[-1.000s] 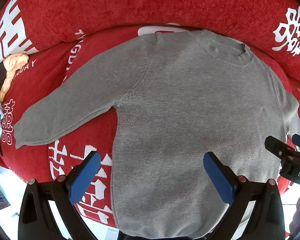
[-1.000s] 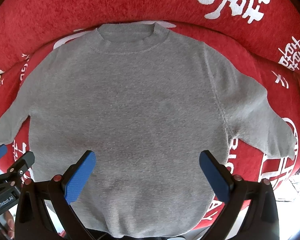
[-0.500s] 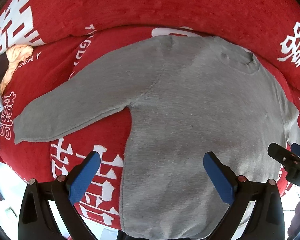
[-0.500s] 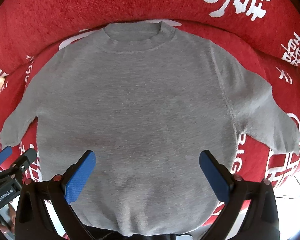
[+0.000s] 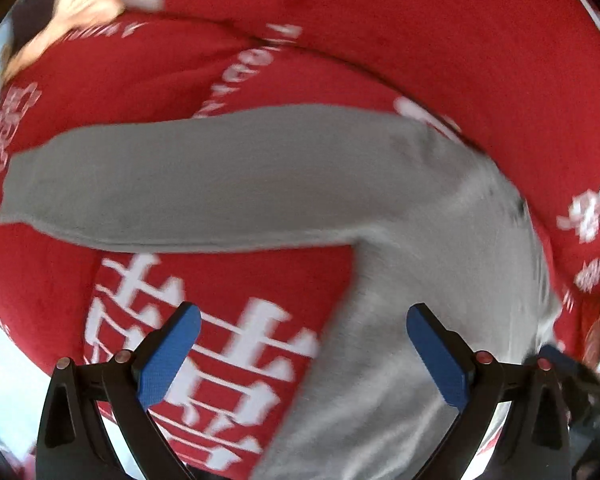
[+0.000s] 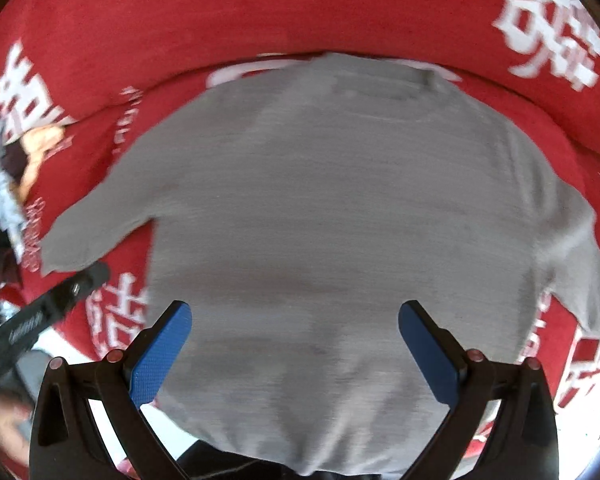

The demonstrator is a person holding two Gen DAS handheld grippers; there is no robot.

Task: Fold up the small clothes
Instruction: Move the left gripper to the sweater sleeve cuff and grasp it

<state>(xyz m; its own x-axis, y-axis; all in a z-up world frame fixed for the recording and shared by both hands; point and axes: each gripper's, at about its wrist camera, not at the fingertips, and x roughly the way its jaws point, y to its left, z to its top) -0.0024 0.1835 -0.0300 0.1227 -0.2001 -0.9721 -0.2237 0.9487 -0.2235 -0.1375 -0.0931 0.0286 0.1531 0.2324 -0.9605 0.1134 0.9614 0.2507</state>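
A small grey sweater (image 6: 340, 208) lies spread flat, neck away from me, on a red sofa seat (image 5: 228, 288) with white characters. In the left wrist view its left sleeve (image 5: 204, 184) stretches out to the left, and the body (image 5: 420, 320) runs down at the right. My left gripper (image 5: 300, 320) hovers open over the gap between sleeve and body, holding nothing. My right gripper (image 6: 296, 320) hovers open above the lower body of the sweater, near the hem (image 6: 340, 456). The left gripper's black finger (image 6: 60, 292) shows at the left of the right wrist view.
A red backrest cushion (image 6: 300, 8) with white characters rises behind the sweater. A heap of other clothes, peach and dark (image 5: 80, 0), lies at the far left of the sofa. The sofa's front edge and a pale floor (image 5: 4, 344) are just below the grippers.
My left gripper has swung to the left, so the sleeve now fills its view. The right gripper has shifted slightly to the left. Both views are motion-blurred. The sweater lies as before.
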